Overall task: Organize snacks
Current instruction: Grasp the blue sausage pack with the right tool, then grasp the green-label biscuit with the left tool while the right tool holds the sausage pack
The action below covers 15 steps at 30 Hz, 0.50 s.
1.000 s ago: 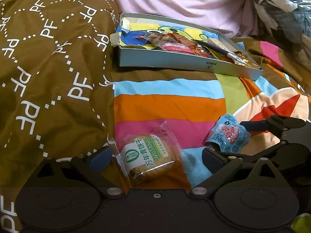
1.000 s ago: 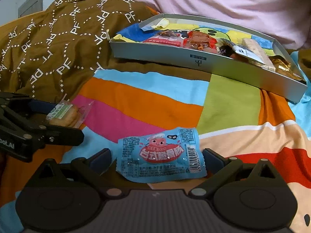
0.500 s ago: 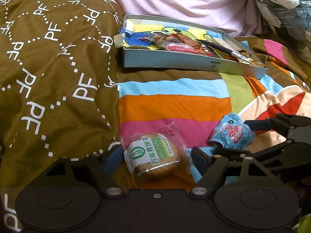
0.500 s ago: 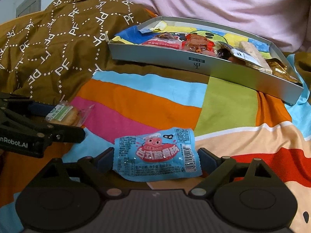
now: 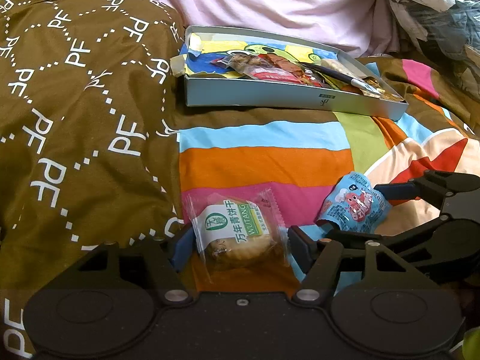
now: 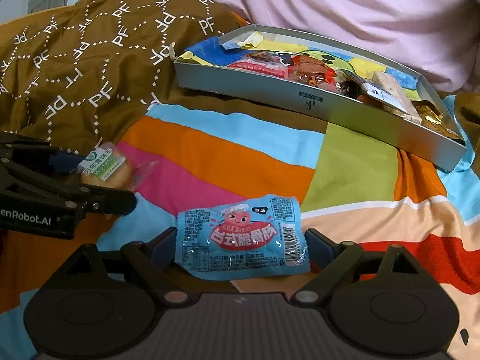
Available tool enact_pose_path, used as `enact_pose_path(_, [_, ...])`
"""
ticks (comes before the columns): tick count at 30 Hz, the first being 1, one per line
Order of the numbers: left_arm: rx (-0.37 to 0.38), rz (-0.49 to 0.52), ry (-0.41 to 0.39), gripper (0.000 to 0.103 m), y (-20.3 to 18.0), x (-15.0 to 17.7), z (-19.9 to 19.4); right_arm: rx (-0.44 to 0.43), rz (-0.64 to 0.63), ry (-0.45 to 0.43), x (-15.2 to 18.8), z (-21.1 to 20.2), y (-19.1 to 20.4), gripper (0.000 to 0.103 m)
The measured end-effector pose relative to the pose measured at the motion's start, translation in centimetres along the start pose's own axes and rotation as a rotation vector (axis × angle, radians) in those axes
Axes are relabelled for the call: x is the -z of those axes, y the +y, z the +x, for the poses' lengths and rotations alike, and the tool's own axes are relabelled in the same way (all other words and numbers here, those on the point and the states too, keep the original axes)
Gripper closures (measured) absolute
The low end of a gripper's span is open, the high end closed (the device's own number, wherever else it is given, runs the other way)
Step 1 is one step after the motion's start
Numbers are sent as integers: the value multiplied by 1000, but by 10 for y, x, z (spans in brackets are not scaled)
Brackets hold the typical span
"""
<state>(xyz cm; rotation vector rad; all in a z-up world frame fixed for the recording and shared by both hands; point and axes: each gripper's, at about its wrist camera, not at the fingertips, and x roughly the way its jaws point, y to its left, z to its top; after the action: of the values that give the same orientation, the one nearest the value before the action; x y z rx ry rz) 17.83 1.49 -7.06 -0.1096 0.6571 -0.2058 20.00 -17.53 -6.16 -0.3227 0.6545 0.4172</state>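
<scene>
My left gripper (image 5: 237, 240) is shut on a clear-wrapped biscuit with a green and white label (image 5: 237, 231), held just above the striped bedcover. My right gripper (image 6: 241, 240) is shut on a blue sausage snack packet (image 6: 243, 237). Each gripper shows in the other's view: the right one with the blue packet (image 5: 354, 207) at the right, the left one with the biscuit (image 6: 105, 169) at the left. A shallow grey box (image 5: 288, 99) holding several snacks lies farther back on the bed; it also shows in the right wrist view (image 6: 318, 102).
A brown quilt with white PF print (image 5: 75, 105) rises at the left. A pink pillow (image 5: 270, 3) lies behind the box. The striped cover (image 5: 264, 162) stretches between the grippers and the box. Crumpled dark fabric (image 5: 435, 6) sits at the far right.
Both grippers have closed their fingers onto their packets. Both have lifted slightly and drawn back, so the box looks a little farther away.
</scene>
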Motion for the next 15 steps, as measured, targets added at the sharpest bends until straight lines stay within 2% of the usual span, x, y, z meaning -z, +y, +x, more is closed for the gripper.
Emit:
enact_pose_path(4, [-1, 5, 1, 38, 0, 0, 0, -16, 28, 7, 0, 2, -4, 11])
enact_pose_path(7, [0, 14, 3, 45, -2, -1, 0, 3, 1, -3, 1, 0, 1, 11])
enact_pose_path(15, [-3, 33, 11, 49, -9, -4, 0, 61, -107, -27, 1, -9, 15, 14])
